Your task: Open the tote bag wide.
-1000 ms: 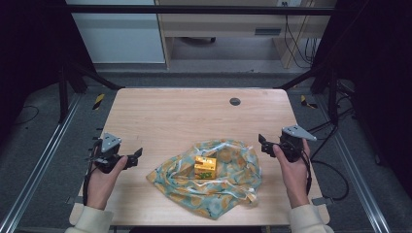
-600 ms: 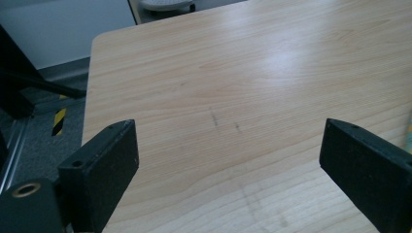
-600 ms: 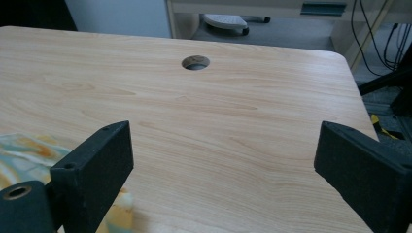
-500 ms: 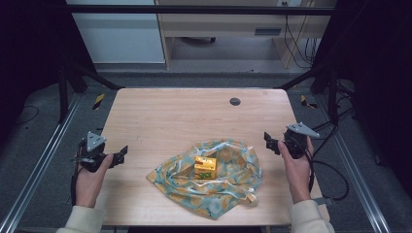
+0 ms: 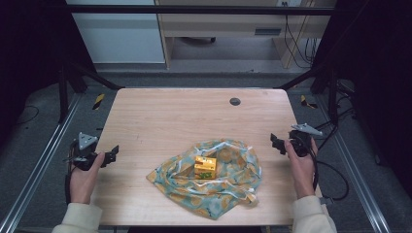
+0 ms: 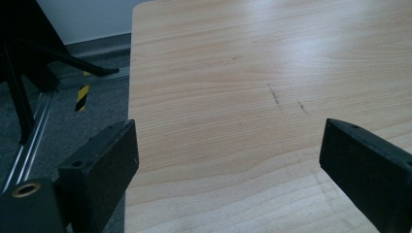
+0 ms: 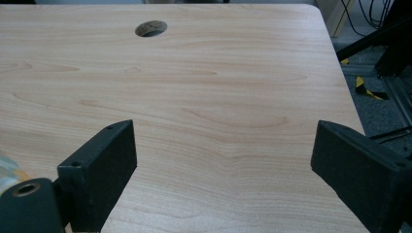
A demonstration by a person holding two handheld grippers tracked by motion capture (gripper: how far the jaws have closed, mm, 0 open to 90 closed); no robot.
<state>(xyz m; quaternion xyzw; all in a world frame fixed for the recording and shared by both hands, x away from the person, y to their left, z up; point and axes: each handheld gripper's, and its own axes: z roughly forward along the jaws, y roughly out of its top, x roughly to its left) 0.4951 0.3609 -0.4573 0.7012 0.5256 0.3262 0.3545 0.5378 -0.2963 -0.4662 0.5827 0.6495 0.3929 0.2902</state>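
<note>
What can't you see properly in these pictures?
- The yellow box: in the high view its print is too small to read.
- The table under the patterned cloth: the cloth covers it.
- The cloth in the right gripper view: just a blurred bit at the left edge, cut off beside the right tongs.
- The left tongs in their own view: one jaw is cut off by the right edge.

The pale wooden desk [image 5: 160, 121] lies bare from 9 through 12 to 3 o'clock; a crumpled teal-and-orange patterned cloth [image 5: 228, 187] carrying a small yellow box [image 5: 205, 167] blocks 6 o'clock.
</note>
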